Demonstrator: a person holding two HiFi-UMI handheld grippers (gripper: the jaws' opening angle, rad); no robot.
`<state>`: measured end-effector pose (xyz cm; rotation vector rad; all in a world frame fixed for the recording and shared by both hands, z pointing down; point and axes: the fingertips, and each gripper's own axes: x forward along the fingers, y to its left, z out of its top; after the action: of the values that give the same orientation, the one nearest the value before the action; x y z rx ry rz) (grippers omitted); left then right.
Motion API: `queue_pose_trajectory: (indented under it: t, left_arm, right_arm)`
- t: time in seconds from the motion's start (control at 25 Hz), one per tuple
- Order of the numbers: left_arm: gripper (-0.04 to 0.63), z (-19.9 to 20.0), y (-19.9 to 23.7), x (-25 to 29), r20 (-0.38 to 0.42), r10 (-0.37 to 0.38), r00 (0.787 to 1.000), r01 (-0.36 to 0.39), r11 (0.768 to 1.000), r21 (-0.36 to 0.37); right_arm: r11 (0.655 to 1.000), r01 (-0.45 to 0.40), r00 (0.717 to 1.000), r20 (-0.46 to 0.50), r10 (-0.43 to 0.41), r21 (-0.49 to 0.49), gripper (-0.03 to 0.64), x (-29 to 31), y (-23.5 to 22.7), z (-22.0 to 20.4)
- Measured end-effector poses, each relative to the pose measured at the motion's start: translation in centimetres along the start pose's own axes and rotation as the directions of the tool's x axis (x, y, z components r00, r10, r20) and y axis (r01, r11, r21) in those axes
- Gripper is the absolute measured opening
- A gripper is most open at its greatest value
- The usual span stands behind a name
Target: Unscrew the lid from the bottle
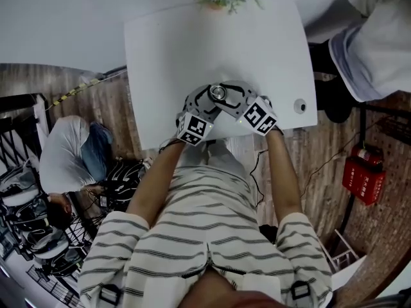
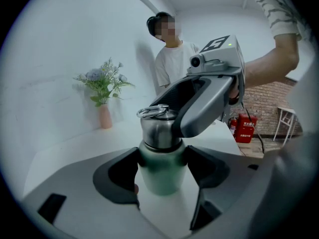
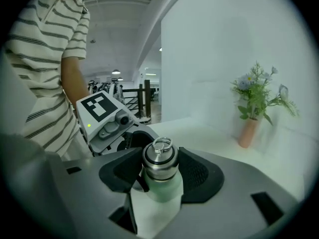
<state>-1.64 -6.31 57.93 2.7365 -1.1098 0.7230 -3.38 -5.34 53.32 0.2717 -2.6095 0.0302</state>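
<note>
Right now my left gripper is clenched on the smooth green body of the bottle, its black pads pressing just under the steel shoulder. My right gripper grasps the round brushed-steel lid from both sides, a thin wire ring lying on top. The bottle stands upright by the near edge of the matte white table.

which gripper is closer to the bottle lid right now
Right. The right gripper clamps the steel lid itself between its jaws; the left gripper holds the bottle by its green body, just below the lid.
</note>
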Motion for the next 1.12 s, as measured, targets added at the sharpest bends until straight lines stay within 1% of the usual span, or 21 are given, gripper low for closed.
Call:
queue_pose_trajectory:
  t: [0.16, 0.28, 0.36, 0.48, 0.6, 0.68, 0.72, 0.76, 0.8, 0.88, 0.92, 1.0, 1.08, 1.12]
  left_arm:
    - [0.307, 0.1, -0.1, 0.1, 0.004, 0.0, 1.0, 0.0, 1.0, -0.002]
    - [0.307, 0.2, 0.1, 0.1, 0.001, 0.0, 1.0, 0.0, 1.0, -0.001]
    - [0.307, 0.1, 0.1, 0.1, -0.001, -0.001, 1.0, 0.001, 1.0, 0.001]
    - [0.307, 0.2, 0.1, 0.2, 0.003, -0.003, 1.0, 0.003, 1.0, 0.001]
    - [0.307, 0.1, 0.0, 0.0, 0.0, -0.003, 1.0, 0.003, 1.0, -0.004]
    - [0.307, 0.0, 0.0, 0.0, -0.005, -0.005, 1.0, 0.005, 1.0, -0.007]
    - [0.307, 0.0, 0.0, 0.0, -0.002, -0.005, 1.0, 0.005, 1.0, -0.007]
    - [0.307, 0.0, 0.0, 0.1, 0.001, -0.004, 1.0, 0.004, 1.0, -0.006]
    - [0.307, 0.0, 0.0, 0.1, 0.003, -0.004, 1.0, 0.004, 1.0, -0.006]
    - [0.307, 0.0, 0.1, 0.1, 0.0, -0.004, 1.0, 0.004, 1.0, -0.005]
    - [0.307, 0.0, 0.1, 0.1, 0.0, -0.004, 1.0, 0.004, 1.0, -0.005]
    - [0.307, 0.0, 0.1, 0.2, 0.0, -0.003, 1.0, 0.003, 1.0, -0.005]
    - [0.307, -0.1, 0.1, 0.1, -0.002, -0.001, 1.0, 0.001, 1.0, -0.006]
    - [0.307, -0.2, 0.1, 0.1, -0.005, -0.001, 1.0, 0.001, 1.0, -0.007]
  right_arm:
    - [0.988, -0.132, 0.991, -0.04, 0.129, -0.075, 0.238, -0.1, 0.1, -0.1]
    - [0.97, -0.215, 0.975, -0.084, 0.206, -0.117, 0.239, 0.0, 0.2, -0.1]
    - [0.956, -0.264, 0.962, -0.112, 0.251, -0.127, 0.239, 0.1, 0.2, -0.1]
    - [0.939, -0.314, 0.944, -0.149, 0.293, -0.141, 0.239, 0.2, 0.2, -0.3]
    - [0.935, -0.323, 0.94, -0.163, 0.299, -0.149, 0.239, 0.2, 0.4, -0.3]
    - [0.945, -0.3, 0.948, -0.15, 0.281, -0.128, 0.242, 0.2, 0.4, -0.2]
    - [0.955, -0.279, 0.955, -0.129, 0.265, -0.101, 0.247, 0.2, 0.3, 0.0]
    - [0.966, -0.25, 0.965, -0.094, 0.243, -0.066, 0.282, 0.1, 0.2, 0.4]
    - [0.977, -0.211, 0.977, -0.05, 0.209, -0.03, 0.328, -0.1, 0.1, 0.9]
    - [0.994, -0.101, 0.994, 0.035, 0.099, 0.033, 0.336, -0.7, -0.4, 1.7]
    - [0.997, -0.037, 0.997, 0.066, 0.033, 0.061, 0.339, -0.9, -0.7, 1.9]
    - [0.989, 0.082, 0.989, 0.111, -0.096, 0.123, 0.337, -1.1, -1.0, 2.0]
    - [0.964, 0.185, 0.97, 0.124, -0.21, 0.189, 0.331, -1.0, -1.0, 1.7]
    - [0.947, 0.227, 0.957, 0.128, -0.26, 0.229, 0.313, -0.9, -1.0, 1.5]
